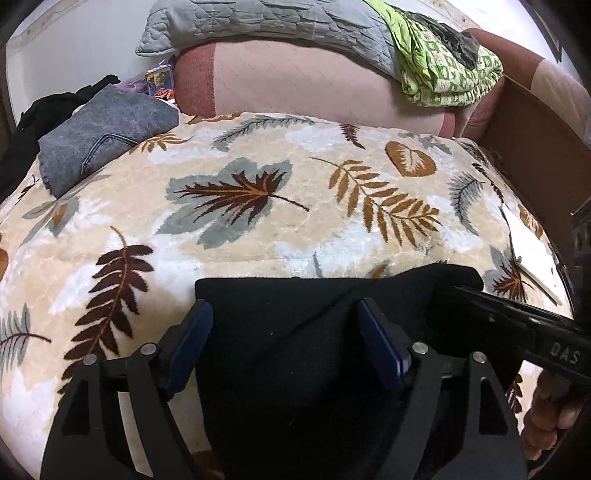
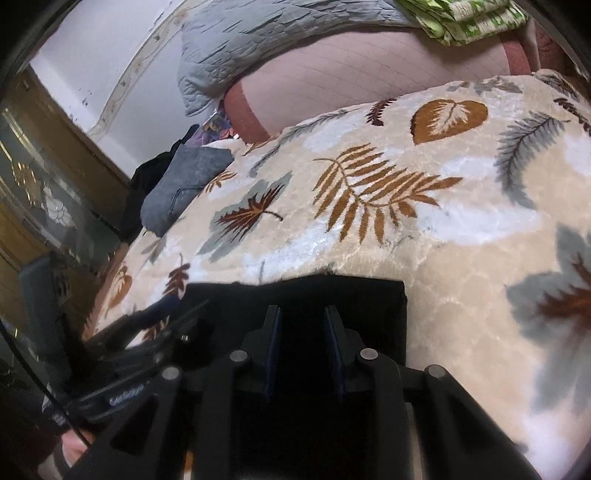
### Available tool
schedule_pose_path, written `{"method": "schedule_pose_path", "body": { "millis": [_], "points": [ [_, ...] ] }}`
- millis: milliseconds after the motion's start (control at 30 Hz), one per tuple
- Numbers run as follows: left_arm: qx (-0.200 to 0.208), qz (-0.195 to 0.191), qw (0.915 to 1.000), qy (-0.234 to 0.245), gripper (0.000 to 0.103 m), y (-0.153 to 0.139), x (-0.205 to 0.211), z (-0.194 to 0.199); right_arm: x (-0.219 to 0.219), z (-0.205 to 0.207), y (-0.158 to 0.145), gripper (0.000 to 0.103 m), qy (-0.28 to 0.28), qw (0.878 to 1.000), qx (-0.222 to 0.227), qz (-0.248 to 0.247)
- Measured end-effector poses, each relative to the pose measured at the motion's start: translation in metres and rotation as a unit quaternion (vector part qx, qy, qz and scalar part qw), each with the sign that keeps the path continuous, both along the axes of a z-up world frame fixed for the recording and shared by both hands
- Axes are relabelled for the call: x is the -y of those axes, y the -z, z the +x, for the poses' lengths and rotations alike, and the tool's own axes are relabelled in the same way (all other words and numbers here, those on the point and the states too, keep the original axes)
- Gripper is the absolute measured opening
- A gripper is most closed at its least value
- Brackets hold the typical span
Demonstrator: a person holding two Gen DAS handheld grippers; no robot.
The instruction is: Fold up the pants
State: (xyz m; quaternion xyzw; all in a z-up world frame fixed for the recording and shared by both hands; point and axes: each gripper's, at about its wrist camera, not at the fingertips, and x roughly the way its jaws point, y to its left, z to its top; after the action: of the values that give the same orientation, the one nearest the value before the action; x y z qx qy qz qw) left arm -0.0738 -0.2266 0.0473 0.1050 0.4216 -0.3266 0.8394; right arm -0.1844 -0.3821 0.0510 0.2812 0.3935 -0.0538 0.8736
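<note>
The black pants [image 1: 295,332] lie folded flat on the leaf-patterned blanket [image 1: 258,221], at the near edge of the bed. My left gripper [image 1: 286,314] is open, its blue pads spread wide above the left part of the pants. My right gripper [image 2: 303,325] hovers over the pants [image 2: 332,295] with its jaws partly open, a narrow gap between the pads, nothing clearly pinched. The right gripper also shows in the left wrist view [image 1: 517,328], reaching in from the right over the pants' right edge. The left gripper shows in the right wrist view [image 2: 162,306].
Folded grey jeans [image 1: 103,136] and a black garment [image 1: 48,107] lie at the far left of the bed. A pink bolster [image 1: 314,85], a grey quilted pillow [image 1: 258,26] and a green patterned cloth [image 1: 443,66] are at the head. A cardboard box [image 1: 535,147] stands right, a white card [image 1: 532,254] beside it.
</note>
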Motion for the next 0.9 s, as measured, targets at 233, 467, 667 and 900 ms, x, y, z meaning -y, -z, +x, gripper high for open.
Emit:
{"method": "schedule_pose_path", "body": {
  "millis": [233,467,667,900],
  "points": [
    [0.001,-0.012,0.9999,0.004,0.080,-0.014,-0.021,-0.025,-0.022,-0.044,-0.016,0.042,-0.023,0.999,-0.002,-0.045],
    [0.014,0.009,0.9999,0.002,0.081,0.004,-0.026,-0.045,-0.037,-0.063,-0.002,0.042,-0.020,0.993,-0.029,-0.110],
    [0.001,0.002,0.9998,-0.018,0.081,0.000,-0.032,-0.046,-0.027,-0.080,-0.004,0.043,0.000,0.996,0.030,-0.087],
    [0.027,0.007,0.9990,-0.035,0.081,-0.024,-0.047,-0.056,-0.030,-0.089,-0.028,0.056,-0.006,0.991,0.098,-0.096]
  ]
}}
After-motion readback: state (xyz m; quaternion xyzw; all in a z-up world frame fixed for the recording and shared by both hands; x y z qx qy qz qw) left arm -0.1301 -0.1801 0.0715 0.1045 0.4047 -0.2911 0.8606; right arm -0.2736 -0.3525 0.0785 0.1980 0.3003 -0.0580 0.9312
